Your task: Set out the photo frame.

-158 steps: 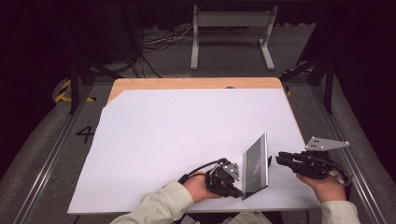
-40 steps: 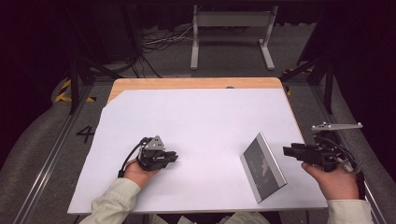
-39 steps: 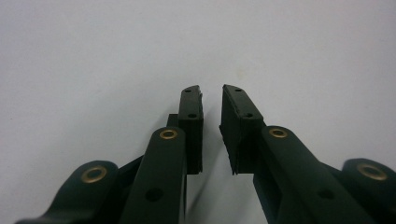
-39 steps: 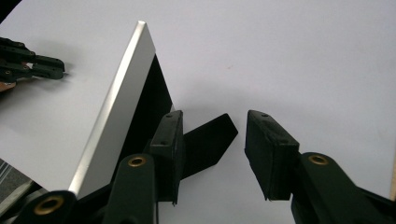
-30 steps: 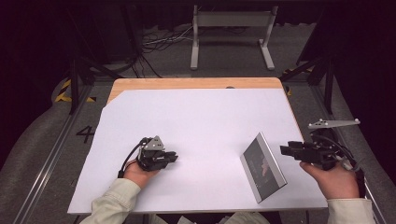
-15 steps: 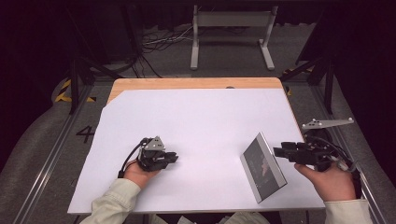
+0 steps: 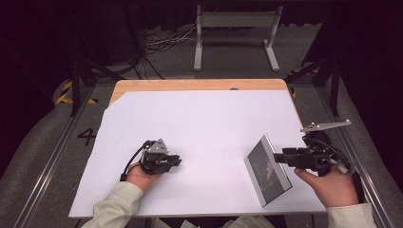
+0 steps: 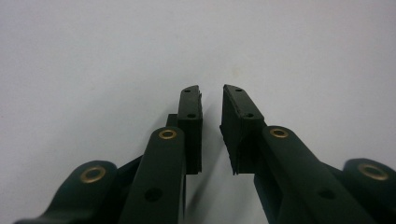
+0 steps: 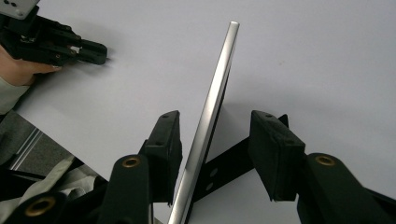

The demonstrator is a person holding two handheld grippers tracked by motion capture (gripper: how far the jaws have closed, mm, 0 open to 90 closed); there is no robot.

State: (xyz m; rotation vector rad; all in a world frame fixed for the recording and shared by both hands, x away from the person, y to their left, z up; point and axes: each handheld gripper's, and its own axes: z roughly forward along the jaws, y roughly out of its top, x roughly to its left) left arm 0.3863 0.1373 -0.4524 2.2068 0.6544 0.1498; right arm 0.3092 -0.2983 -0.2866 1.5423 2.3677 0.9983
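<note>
Since a few seconds back the left gripper (image 7: 177,160) has let go of the picture frame (image 7: 267,170) and pulled away to the near left of the white sheet (image 7: 199,123), where it now rests low on the paper, well apart from the frame. Its jaws stand a narrow gap apart with nothing but bare paper between them, as the left gripper view shows. Over on the right, the right gripper (image 7: 278,157) has just been opening, its jaws now set wide on either side of the frame's silver edge (image 9: 205,126); the left pad is just beside the edge, the right pad clear of it. That frame stands tilted on the near right of the sheet, dark face towards the left.
</note>
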